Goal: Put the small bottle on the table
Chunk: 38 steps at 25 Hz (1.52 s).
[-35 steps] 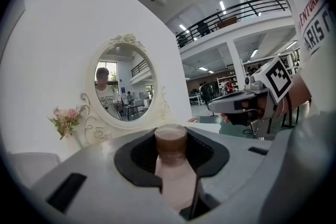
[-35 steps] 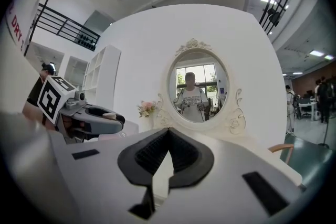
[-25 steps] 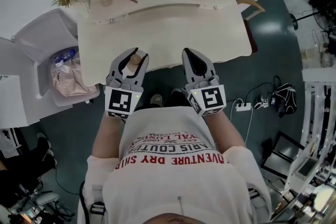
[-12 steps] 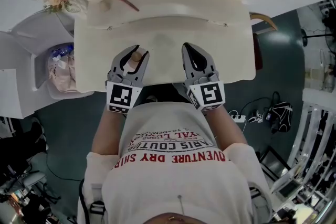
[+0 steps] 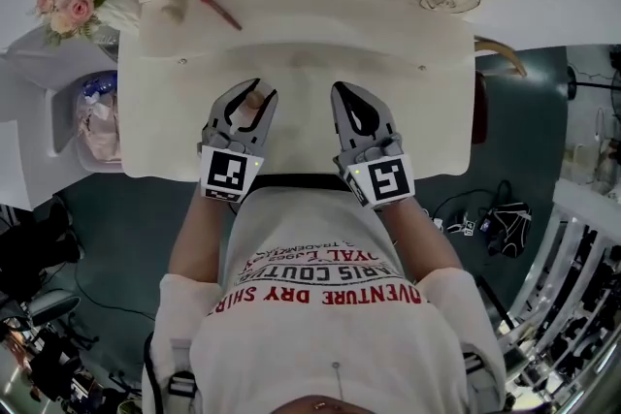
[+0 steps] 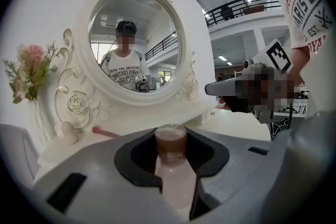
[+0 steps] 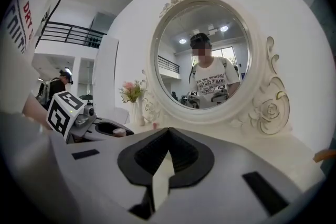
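Observation:
My left gripper [image 5: 248, 104] is shut on a small pinkish bottle [image 6: 171, 165] with a brown cap. The bottle stands upright between the jaws, and its cap [image 5: 253, 99] shows above them. In the head view the gripper hangs over the front part of the cream dressing table [image 5: 301, 63]. My right gripper [image 5: 351, 104] hovers beside it to the right, shut, with nothing between its jaws. From the right gripper view, the left gripper [image 7: 97, 126] and the bottle's cap [image 7: 119, 132] appear at the left. I cannot tell whether the bottle's base touches the tabletop.
A round mirror [image 6: 134, 42] in an ornate white frame stands at the back of the table. A red stick [image 5: 221, 12] lies near it, and pink flowers [image 5: 73, 0] stand at the far left. A bin with bags [image 5: 97, 116] sits left of the table.
Both grippers have moved forward from the table's front edge to over its top, the left one still holding the bottle. The table now sits lower in the head view.

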Each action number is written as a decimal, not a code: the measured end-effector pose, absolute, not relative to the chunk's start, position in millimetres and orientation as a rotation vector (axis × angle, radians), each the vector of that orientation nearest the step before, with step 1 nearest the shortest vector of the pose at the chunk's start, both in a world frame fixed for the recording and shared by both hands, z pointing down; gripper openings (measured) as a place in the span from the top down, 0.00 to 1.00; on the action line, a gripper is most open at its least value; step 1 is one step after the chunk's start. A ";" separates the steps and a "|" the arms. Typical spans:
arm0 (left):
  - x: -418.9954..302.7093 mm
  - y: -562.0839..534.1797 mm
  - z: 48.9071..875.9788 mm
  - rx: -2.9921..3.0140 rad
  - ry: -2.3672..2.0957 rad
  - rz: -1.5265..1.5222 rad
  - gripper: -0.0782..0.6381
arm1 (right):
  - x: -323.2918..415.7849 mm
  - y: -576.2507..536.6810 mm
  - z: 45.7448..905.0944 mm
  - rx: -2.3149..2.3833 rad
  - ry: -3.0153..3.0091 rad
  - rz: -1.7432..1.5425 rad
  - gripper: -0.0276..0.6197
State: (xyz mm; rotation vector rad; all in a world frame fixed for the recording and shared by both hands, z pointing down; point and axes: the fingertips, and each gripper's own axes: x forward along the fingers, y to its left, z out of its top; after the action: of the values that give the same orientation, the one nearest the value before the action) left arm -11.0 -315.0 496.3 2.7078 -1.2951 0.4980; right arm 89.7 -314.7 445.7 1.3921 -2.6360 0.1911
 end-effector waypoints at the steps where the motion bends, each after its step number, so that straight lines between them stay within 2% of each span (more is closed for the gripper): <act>1: -8.9 -318.7 502.0 2.700 -1.297 0.502 0.71 | 90.1 -318.0 450.2 1.378 -2.642 0.196 0.96; 14: -9.5 -350.7 558.7 2.612 -1.368 0.549 0.71 | 95.1 -349.6 500.5 1.288 -2.636 0.291 0.96; 38: -18.2 -346.9 571.0 2.643 -1.390 0.434 0.71 | 77.0 -341.5 518.2 1.239 -2.571 0.275 0.96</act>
State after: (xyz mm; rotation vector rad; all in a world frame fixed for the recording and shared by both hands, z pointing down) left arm -18.2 -346.9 571.0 2.6429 -1.3896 0.4338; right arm 77.0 -341.5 518.2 1.2390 -2.5715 0.2753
